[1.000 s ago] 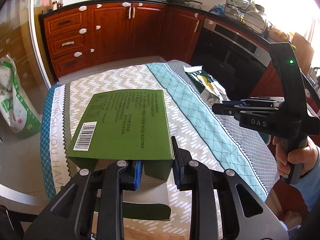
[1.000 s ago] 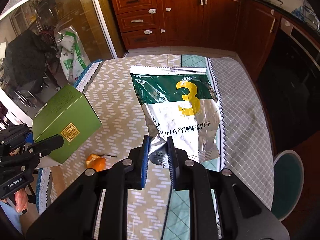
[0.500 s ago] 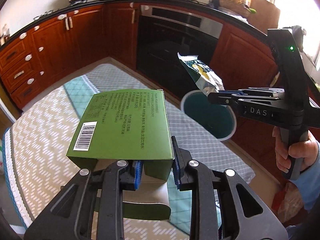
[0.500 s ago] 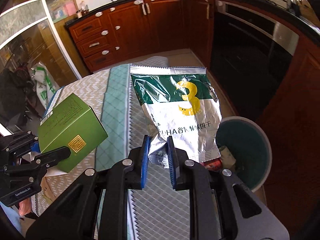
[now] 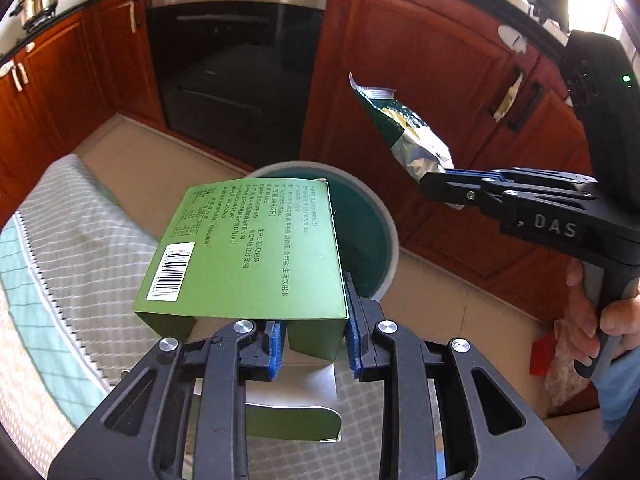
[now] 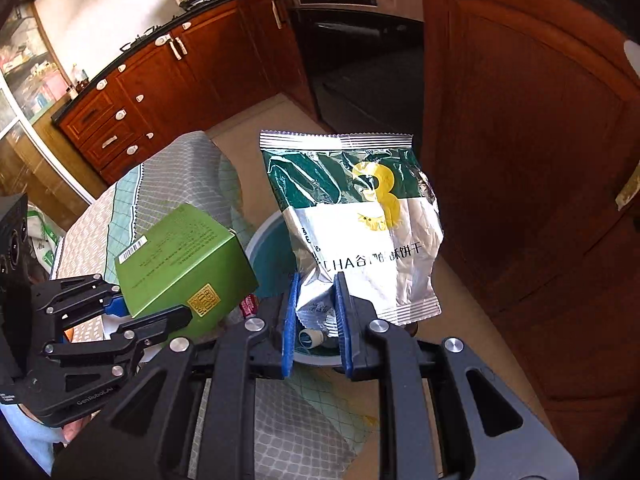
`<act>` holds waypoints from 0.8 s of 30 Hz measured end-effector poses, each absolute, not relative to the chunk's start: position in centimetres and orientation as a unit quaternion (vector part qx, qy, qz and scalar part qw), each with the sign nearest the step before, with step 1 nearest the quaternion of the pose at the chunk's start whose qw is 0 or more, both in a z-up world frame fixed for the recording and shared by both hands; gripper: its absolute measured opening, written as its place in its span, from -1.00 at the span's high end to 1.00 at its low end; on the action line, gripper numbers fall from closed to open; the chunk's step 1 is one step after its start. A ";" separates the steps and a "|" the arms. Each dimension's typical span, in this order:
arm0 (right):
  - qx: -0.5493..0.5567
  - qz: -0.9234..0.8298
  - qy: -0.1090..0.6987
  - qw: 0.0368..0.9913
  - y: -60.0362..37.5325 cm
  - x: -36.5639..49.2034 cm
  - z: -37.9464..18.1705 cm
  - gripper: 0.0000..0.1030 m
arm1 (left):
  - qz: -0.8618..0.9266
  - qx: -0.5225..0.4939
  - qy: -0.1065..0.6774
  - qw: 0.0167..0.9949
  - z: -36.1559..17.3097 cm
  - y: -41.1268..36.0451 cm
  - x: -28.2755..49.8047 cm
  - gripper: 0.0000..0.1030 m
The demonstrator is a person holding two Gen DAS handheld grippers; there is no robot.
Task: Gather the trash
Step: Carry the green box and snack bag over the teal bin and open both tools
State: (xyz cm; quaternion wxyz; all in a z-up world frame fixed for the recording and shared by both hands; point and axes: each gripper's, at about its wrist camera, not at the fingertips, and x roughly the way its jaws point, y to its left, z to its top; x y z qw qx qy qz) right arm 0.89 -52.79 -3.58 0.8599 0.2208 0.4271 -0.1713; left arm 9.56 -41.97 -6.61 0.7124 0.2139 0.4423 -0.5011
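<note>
My left gripper is shut on a green cardboard box and holds it in the air, over the near rim of a round teal trash bin on the floor. The box also shows in the right wrist view. My right gripper is shut on the bottom edge of a green and silver snack bag, held upright above the same bin. The bag also shows in the left wrist view, to the right of the box. Some trash lies inside the bin.
The table with its patterned cloth lies to the left and below. Red-brown kitchen cabinets and a black oven stand close behind the bin. Tiled floor surrounds the bin.
Both grippers have swung right, away from the table, carrying the box and the bag. The bin, first out of sight, now lies directly under both items.
</note>
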 end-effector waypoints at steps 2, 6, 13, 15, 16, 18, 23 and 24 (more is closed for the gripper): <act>0.226 -0.175 0.431 0.856 -53.4 0.7 -4.2 0.68 | -0.504 0.216 0.450 0.704 -7.7 -43.1 9.6 0.51; 0.232 -0.176 0.439 0.850 -53.8 1.3 -5.2 0.68 | -0.508 0.221 0.466 0.690 -9.7 -45.6 9.7 0.50; 0.241 -0.184 0.454 0.838 -54.9 2.0 -6.8 0.68 | -0.512 0.242 0.474 0.675 -11.9 -49.0 10.4 0.14; 0.243 -0.188 0.456 0.835 -55.2 2.2 -7.0 0.68 | -0.512 0.248 0.471 0.674 -12.3 -49.6 10.5 0.03; 0.244 -0.190 0.457 0.834 -55.3 2.2 -7.2 0.68 | -0.509 0.251 0.473 0.674 -12.5 -49.9 10.6 -0.07; 0.248 -0.192 0.459 0.832 -55.5 2.5 -7.4 0.68 | -0.502 0.252 0.480 0.674 -12.5 -50.5 10.8 -0.18; 0.250 -0.192 0.464 0.828 -55.8 3.1 -7.9 0.68 | -0.506 0.237 0.501 0.660 -12.5 -50.6 11.8 -0.39; 0.250 -0.192 0.463 0.828 -55.9 3.0 -8.0 0.68 | -0.507 0.234 0.503 0.660 -12.5 -50.7 12.0 -0.39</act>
